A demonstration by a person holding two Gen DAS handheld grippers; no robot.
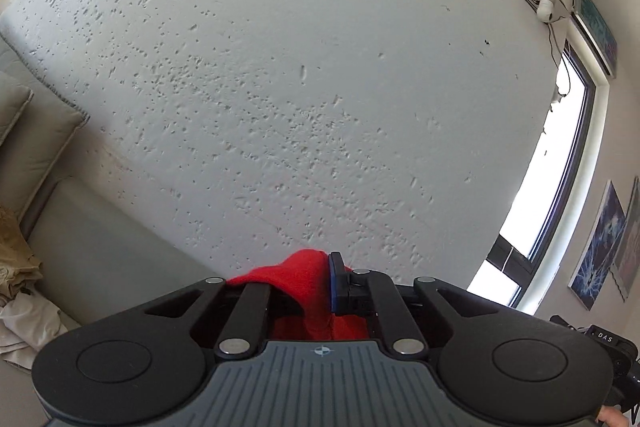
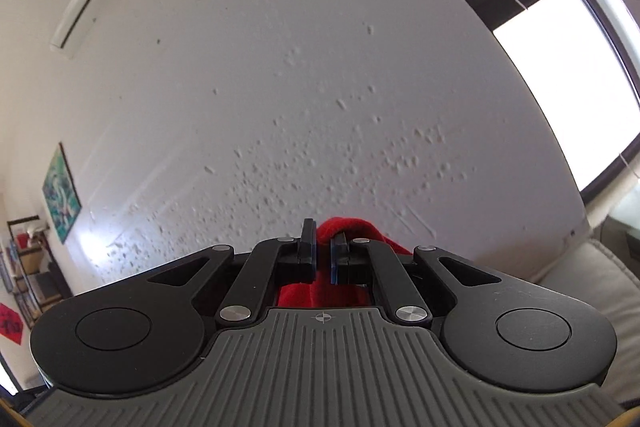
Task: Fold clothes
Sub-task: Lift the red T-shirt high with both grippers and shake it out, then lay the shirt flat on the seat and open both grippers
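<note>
A red garment bunches up between the fingers of my left gripper, which is shut on it; the cloth covers the left finger and only the right blue pad shows. My right gripper is also shut on the red garment, with cloth rising above and to the right of the fingertips and hanging below them. Both grippers point level at a pitted white wall. Most of the garment hangs out of sight beneath the grippers.
A beige sofa with cushions and a heap of pale clothes lies at the left. A window and pictures are at the right. Another sofa cushion and a bright window flank the right gripper; a shelf stands far left.
</note>
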